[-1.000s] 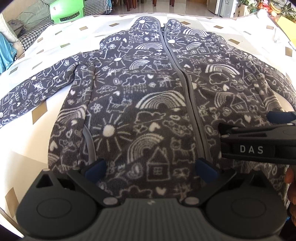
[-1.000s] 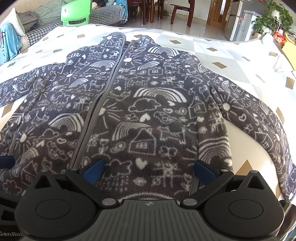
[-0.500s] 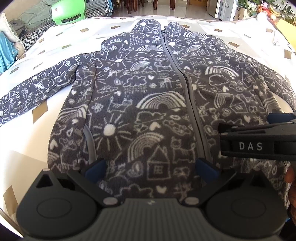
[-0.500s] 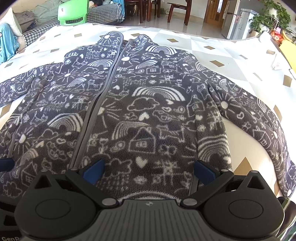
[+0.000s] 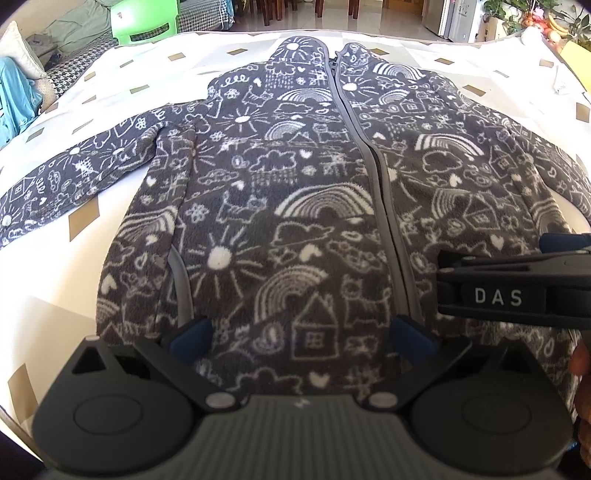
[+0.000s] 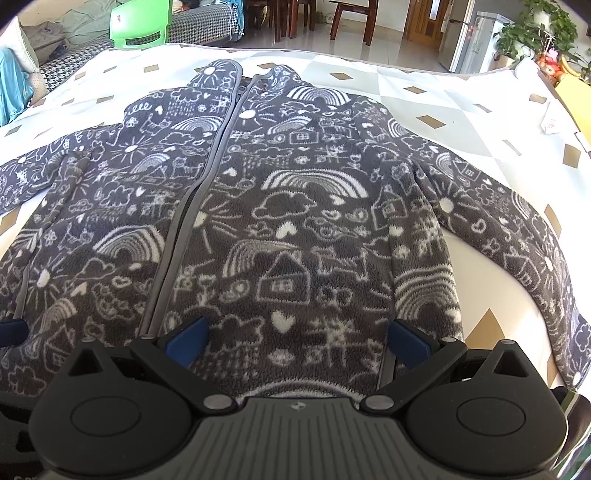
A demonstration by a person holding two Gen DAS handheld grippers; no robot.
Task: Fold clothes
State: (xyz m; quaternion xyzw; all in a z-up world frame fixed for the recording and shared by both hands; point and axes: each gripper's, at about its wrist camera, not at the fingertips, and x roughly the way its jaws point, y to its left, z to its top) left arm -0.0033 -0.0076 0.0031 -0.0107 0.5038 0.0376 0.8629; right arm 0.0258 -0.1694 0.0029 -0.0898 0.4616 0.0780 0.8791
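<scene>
A dark grey fleece jacket [image 5: 295, 192] with white doodle prints lies flat and zipped, face up, sleeves spread to both sides; it also fills the right wrist view [image 6: 295, 221]. My left gripper [image 5: 301, 334] is open and empty, low over the jacket's hem left of the zip. My right gripper [image 6: 295, 338] is open and empty over the hem right of the zip. The right gripper also shows side-on in the left wrist view [image 5: 517, 280].
The jacket rests on a white cloth with gold diamonds [image 5: 85, 221] over a table. A green chair [image 5: 147, 26] and a sofa [image 6: 48, 48] stand beyond the far left edge. A paper slip [image 6: 550, 125] lies at the far right.
Both grippers have drawn slightly back and up, so the jacket sits a little lower in both views. Their jaws stay open.
</scene>
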